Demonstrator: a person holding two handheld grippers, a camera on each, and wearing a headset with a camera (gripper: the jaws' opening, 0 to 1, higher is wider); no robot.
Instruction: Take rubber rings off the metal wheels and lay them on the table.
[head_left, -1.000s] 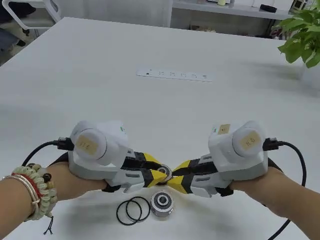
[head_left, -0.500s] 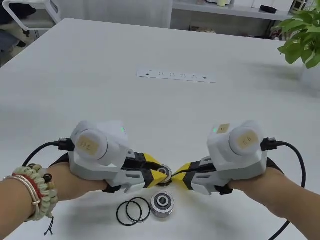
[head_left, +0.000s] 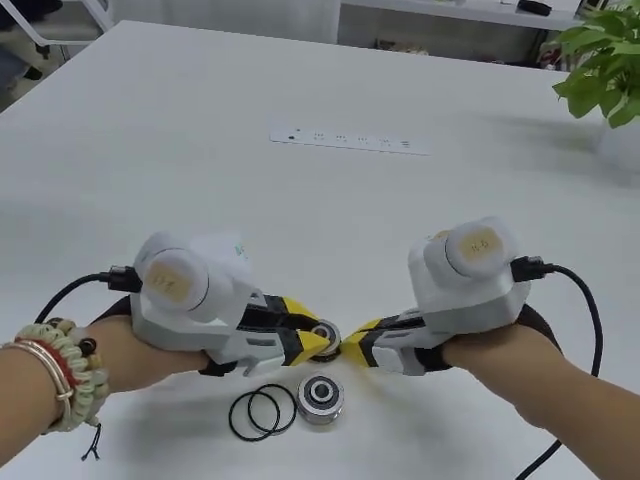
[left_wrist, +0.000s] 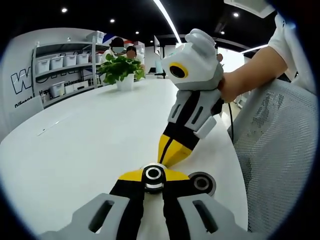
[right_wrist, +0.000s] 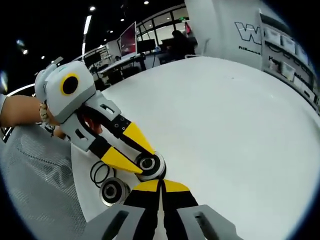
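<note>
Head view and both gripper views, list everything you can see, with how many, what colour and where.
held wheel: one, silver metal, dark centre, clamped in the left gripper's jaws
loose wheel: one, silver metal, lying on the table nearer the person than the gripper tips
rubber rings: two, black, overlapping on the table left of the loose wheel
power strip: one, white, flat in the table farther out
plant: one, green, far right
table: one, white
bracelets: several, beaded, on the left wrist
left gripper: white body, yellow-black jaws, shut on the held wheel
right gripper: same colours, jaws together, tips beside the held wheel
</note>
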